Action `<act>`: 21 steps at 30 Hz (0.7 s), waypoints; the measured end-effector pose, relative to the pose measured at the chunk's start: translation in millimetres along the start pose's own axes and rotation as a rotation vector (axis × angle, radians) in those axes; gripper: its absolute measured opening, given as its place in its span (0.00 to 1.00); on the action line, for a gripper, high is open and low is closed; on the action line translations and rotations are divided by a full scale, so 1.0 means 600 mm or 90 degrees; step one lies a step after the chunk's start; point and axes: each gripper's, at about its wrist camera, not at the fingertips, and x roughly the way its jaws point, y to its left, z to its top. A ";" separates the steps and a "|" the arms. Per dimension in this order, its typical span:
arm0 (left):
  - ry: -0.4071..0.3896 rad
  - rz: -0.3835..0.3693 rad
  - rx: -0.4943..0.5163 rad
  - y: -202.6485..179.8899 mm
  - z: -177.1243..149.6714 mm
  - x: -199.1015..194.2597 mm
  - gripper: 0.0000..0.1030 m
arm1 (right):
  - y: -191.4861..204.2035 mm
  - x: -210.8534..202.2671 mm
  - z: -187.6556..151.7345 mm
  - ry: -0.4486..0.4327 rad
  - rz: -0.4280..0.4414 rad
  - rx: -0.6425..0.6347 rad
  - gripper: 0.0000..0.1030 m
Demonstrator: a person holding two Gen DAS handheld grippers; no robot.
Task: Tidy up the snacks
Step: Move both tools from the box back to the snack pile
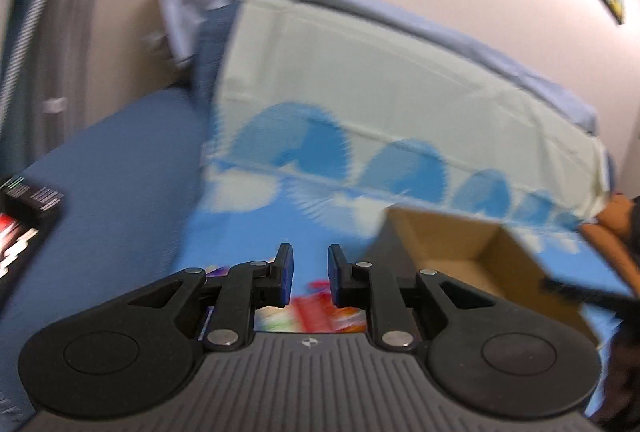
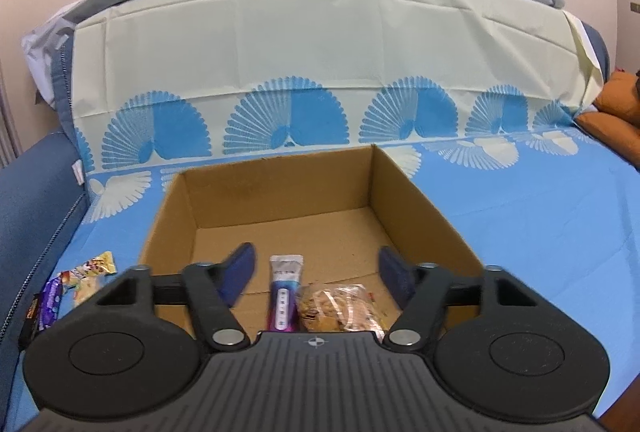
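The right gripper (image 2: 316, 274) hangs over the cardboard box (image 2: 280, 187), fingers wide and empty above a purple sachet (image 2: 285, 296) and clear cookie pack (image 2: 340, 308) already inside. The left gripper (image 1: 310, 272), fingers narrow with nothing between them, passes above blurred loose snacks (image 1: 316, 312) on the bed cover (image 1: 240, 232); a hasty grab there could miss or pinch the cloth.

The cardboard box (image 2: 280, 191) is plain brown. In it lie a purple-and-white snack bar (image 2: 285, 296) and a clear packet of brownish biscuits (image 2: 340, 308). The sheet (image 2: 540, 216) is bright blue with cream fans, its upright part (image 2: 280, 43) cream with blue fans. Yellow and purple wrappers (image 2: 80, 284) lie beside the box; the left view's red packets (image 1: 316, 312) are too blurred to name.
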 end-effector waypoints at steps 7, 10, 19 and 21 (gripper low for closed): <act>0.069 0.074 0.001 0.093 -0.123 0.008 0.16 | 0.095 -0.043 -0.023 -0.065 0.085 -0.057 0.45; 0.049 0.077 -0.004 0.100 -0.114 0.011 0.16 | 0.144 -0.057 -0.036 -0.081 0.134 -0.093 0.45; 0.097 0.171 0.113 0.070 -0.127 0.095 0.17 | 0.254 -0.038 -0.065 -0.037 0.253 -0.127 0.46; 0.107 0.187 0.123 0.070 -0.130 0.114 0.18 | 0.265 -0.025 -0.071 -0.016 0.261 -0.117 0.46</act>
